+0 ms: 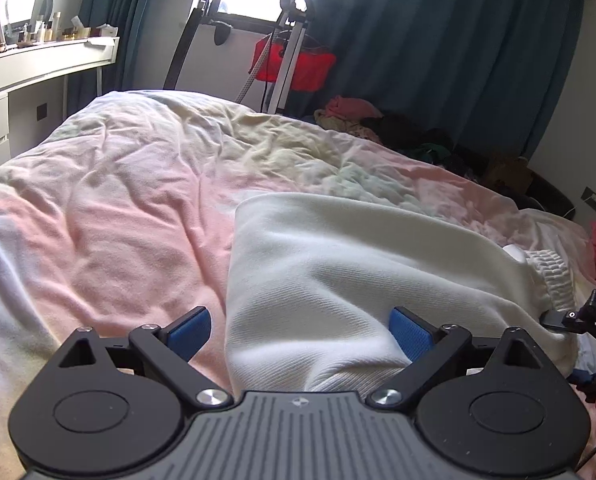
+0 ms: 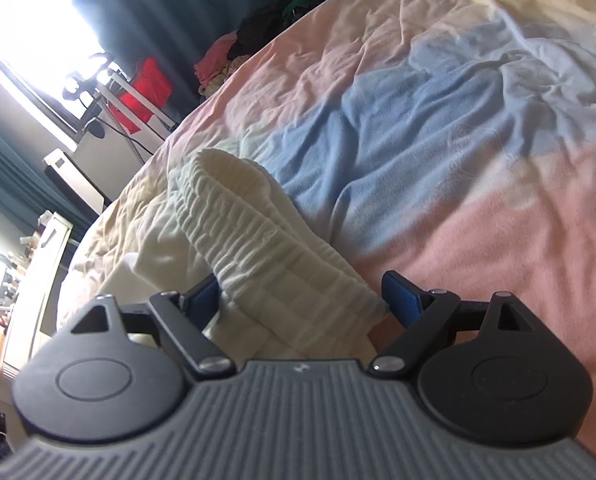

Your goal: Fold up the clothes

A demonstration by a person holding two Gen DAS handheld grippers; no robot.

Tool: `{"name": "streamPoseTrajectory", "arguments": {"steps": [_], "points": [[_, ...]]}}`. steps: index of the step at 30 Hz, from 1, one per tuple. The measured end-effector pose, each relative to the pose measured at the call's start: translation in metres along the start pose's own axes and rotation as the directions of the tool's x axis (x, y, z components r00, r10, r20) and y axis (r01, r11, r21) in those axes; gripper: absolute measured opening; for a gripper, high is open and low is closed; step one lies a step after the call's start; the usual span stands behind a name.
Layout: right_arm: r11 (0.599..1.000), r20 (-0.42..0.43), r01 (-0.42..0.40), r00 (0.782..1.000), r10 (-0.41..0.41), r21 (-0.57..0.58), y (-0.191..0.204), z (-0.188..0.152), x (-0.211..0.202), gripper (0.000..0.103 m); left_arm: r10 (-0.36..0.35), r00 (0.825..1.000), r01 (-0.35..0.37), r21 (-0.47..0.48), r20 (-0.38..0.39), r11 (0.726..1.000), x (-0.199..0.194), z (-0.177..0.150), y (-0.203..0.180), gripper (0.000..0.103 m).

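Note:
A white knit garment (image 1: 338, 272) lies folded over on the bed, with its ribbed elastic waistband (image 1: 550, 276) at the right. My left gripper (image 1: 300, 330) is open, its blue pads (image 1: 410, 334) on either side of the garment's near edge. In the right wrist view the waistband (image 2: 266, 240) runs between my open right gripper's (image 2: 304, 298) blue pads (image 2: 398, 298). The right gripper also shows at the right edge of the left wrist view (image 1: 590, 316).
The bed has a rumpled pink, blue and cream duvet (image 1: 130, 208). A pile of clothes (image 1: 378, 124) lies at the far side by dark curtains. A white desk with bottles (image 1: 46, 60) stands at left. A red bag (image 1: 294, 64) hangs on a stand.

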State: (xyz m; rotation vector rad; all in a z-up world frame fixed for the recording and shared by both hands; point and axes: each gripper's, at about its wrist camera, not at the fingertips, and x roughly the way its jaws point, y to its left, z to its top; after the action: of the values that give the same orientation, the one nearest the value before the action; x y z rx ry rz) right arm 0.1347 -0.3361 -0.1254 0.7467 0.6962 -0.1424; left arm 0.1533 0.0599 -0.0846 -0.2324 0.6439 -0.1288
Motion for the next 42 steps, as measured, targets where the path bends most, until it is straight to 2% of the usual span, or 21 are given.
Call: {"name": "streamPoseTrajectory", "arguments": {"steps": [4, 7, 9, 13, 15, 17, 18, 20, 22, 25, 29, 30, 32, 35, 38, 42], "points": [[0.988, -0.052, -0.045, 0.997, 0.053, 0.148, -0.017, -0.002, 0.001, 0.087, 0.005, 1.0, -0.005, -0.015, -0.021, 1.0, 0.002, -0.003, 0.002, 0.097], [0.974, -0.064, -0.076, 0.994, 0.091, 0.212, -0.025, -0.003, 0.005, 0.088, -0.022, 0.997, 0.016, -0.08, -0.068, 0.997, 0.011, -0.004, 0.009, 0.097], [0.978, -0.046, -0.084, 0.994, 0.095, 0.188, -0.021, -0.003, 0.008, 0.088, -0.036, 0.995, 0.025, -0.118, -0.09, 0.993, 0.015, -0.005, 0.014, 0.099], [0.992, -0.004, -0.073, 0.997, 0.073, 0.101, -0.007, -0.002, 0.01, 0.085, -0.042, 0.993, 0.028, -0.13, -0.109, 0.991, 0.019, -0.008, 0.017, 0.1], [0.998, 0.03, -0.053, 0.998, 0.052, 0.037, 0.001, 0.0, 0.006, 0.075, -0.046, 0.993, 0.032, -0.127, -0.11, 0.991, 0.018, -0.008, 0.016, 0.1], [0.998, 0.077, -0.032, 0.996, 0.035, -0.048, 0.012, -0.001, -0.004, 0.059, -0.049, 0.992, 0.035, -0.124, -0.112, 0.992, 0.017, -0.008, 0.016, 0.099], [0.996, 0.107, -0.024, 0.994, 0.032, -0.083, 0.017, -0.001, -0.011, 0.056, -0.051, 0.992, 0.037, -0.123, -0.113, 0.992, 0.017, -0.008, 0.015, 0.099], [0.994, 0.167, -0.04, 0.984, 0.057, -0.104, 0.022, 0.002, -0.026, 0.044, -0.055, 0.992, 0.041, -0.12, -0.115, 0.992, 0.016, -0.008, 0.014, 0.099], [0.995, 0.188, -0.061, 0.979, 0.076, -0.081, 0.018, 0.007, -0.034, 0.043, -0.059, 0.991, 0.045, -0.117, -0.116, 0.992, 0.015, -0.008, 0.013, 0.099], [0.999, 0.139, -0.036, 0.99, 0.038, -0.013, 0.002, 0.008, -0.023, 0.045, -0.063, 0.991, 0.049, -0.112, -0.118, 0.992, 0.014, -0.009, 0.012, 0.099], [0.982, 0.027, -0.075, 0.997, 0.072, 0.175, -0.028, 0.008, -0.005, 0.066, -0.078, 0.989, 0.06, -0.14, -0.126, 0.988, 0.016, -0.008, 0.015, 0.099], [0.976, -0.01, -0.079, 0.996, 0.083, 0.204, -0.032, 0.007, -0.001, 0.068, -0.088, 0.987, 0.067, -0.157, -0.132, 0.985, 0.017, -0.008, 0.017, 0.099], [0.964, -0.078, -0.083, 0.991, 0.106, 0.253, -0.037, 0.005, 0.006, 0.081, -0.114, 0.982, 0.082, -0.201, -0.148, 0.976, 0.02, -0.009, 0.022, 0.099], [0.972, -0.118, -0.073, 0.988, 0.101, 0.224, -0.033, -0.002, 0.017, 0.087, -0.139, 0.977, 0.096, -0.247, -0.161, 0.964, 0.024, -0.009, 0.027, 0.099], [0.961, -0.141, -0.133, 0.975, 0.171, 0.244, -0.027, -0.002, 0.022, 0.089, -0.153, 0.974, 0.103, -0.272, -0.167, 0.957, 0.026, -0.01, 0.03, 0.099], [0.951, -0.127, -0.246, 0.954, 0.272, 0.188, -0.012, -0.002, 0.016, 0.089, -0.164, 0.972, 0.11, -0.289, -0.169, 0.951, 0.029, -0.011, 0.032, 0.099]]}}
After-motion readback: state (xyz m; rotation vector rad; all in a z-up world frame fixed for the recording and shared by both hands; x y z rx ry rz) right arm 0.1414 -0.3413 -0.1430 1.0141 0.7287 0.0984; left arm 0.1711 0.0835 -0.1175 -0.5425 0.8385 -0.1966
